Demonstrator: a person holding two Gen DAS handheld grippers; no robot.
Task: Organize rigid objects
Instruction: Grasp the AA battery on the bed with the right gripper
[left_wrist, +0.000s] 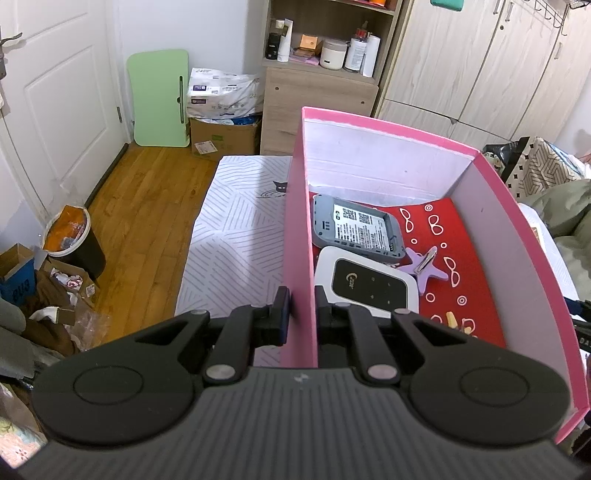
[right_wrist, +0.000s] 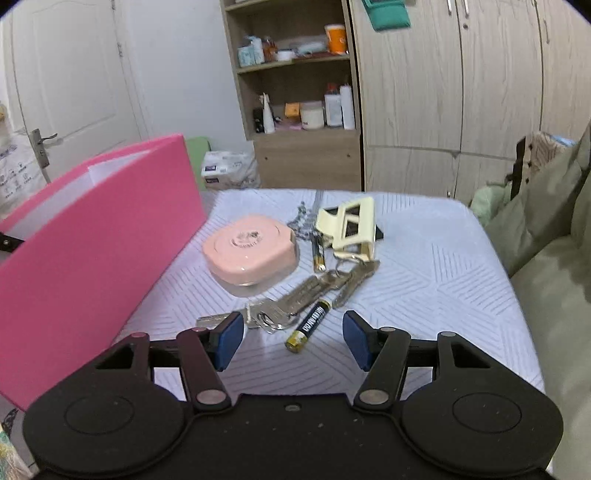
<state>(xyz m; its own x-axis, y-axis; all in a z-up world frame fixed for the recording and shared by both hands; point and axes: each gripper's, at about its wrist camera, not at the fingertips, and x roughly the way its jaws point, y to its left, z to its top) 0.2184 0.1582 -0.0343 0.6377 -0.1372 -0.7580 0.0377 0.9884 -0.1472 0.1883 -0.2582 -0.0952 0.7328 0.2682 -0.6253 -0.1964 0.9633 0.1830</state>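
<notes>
While its two fingers straddle the near left wall of the pink box (left_wrist: 300, 236), one pad outside and one inside, the left hand-held gripper (left_wrist: 303, 314) pinches that wall. Ahead of this hand-held gripper, on the red patterned floor of the box, lie a white pocket router (left_wrist: 365, 286) closest to the inner finger, a grey device with a printed label (left_wrist: 356, 229) just beyond and overlapping it, and a purple star clip (left_wrist: 428, 262) to their right.

The right hand-held gripper (right_wrist: 293, 338) hangs spread wide above the patterned bed cover (right_wrist: 424, 258), holding nothing. Between its blue pads (right_wrist: 231, 338) lies a black and gold battery (right_wrist: 308, 325), slanted, apart from both pads. Just beyond it sits a bunch of keys (right_wrist: 295, 299), touching the battery's far end. Farther ahead are a pink rounded case (right_wrist: 251, 251), a second, thinner battery (right_wrist: 318, 253), a cream clip (right_wrist: 349, 225) and a chain (right_wrist: 301, 221). To the left of this hand-held gripper stands the pink box, tilted.
</notes>
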